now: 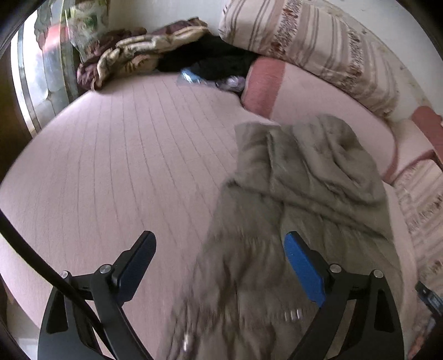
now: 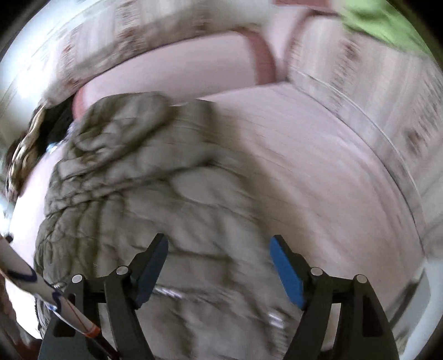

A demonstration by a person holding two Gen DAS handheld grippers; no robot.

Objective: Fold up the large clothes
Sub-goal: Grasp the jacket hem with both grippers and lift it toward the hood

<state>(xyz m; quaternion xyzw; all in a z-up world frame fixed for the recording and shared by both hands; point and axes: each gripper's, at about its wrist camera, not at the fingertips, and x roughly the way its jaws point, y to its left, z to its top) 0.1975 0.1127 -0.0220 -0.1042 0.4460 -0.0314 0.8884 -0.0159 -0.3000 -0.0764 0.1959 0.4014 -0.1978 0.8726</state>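
Note:
An olive-grey puffy quilted jacket (image 1: 299, 193) lies crumpled on the pink bed (image 1: 124, 155), stretching from the pillows toward me. My left gripper (image 1: 220, 243) is open and empty, hovering over the jacket's near left edge. In the right wrist view the jacket (image 2: 144, 188) fills the left and middle, blurred by motion. My right gripper (image 2: 218, 249) is open and empty just above the jacket's near part, over its right edge.
Striped pillows (image 1: 310, 41) and a pink cushion (image 1: 263, 83) line the far side. A patterned blanket (image 1: 133, 55) and dark clothes (image 1: 216, 61) are piled at the far corner. A window (image 1: 36, 72) is at the left. Something green (image 2: 382, 19) lies at the top right.

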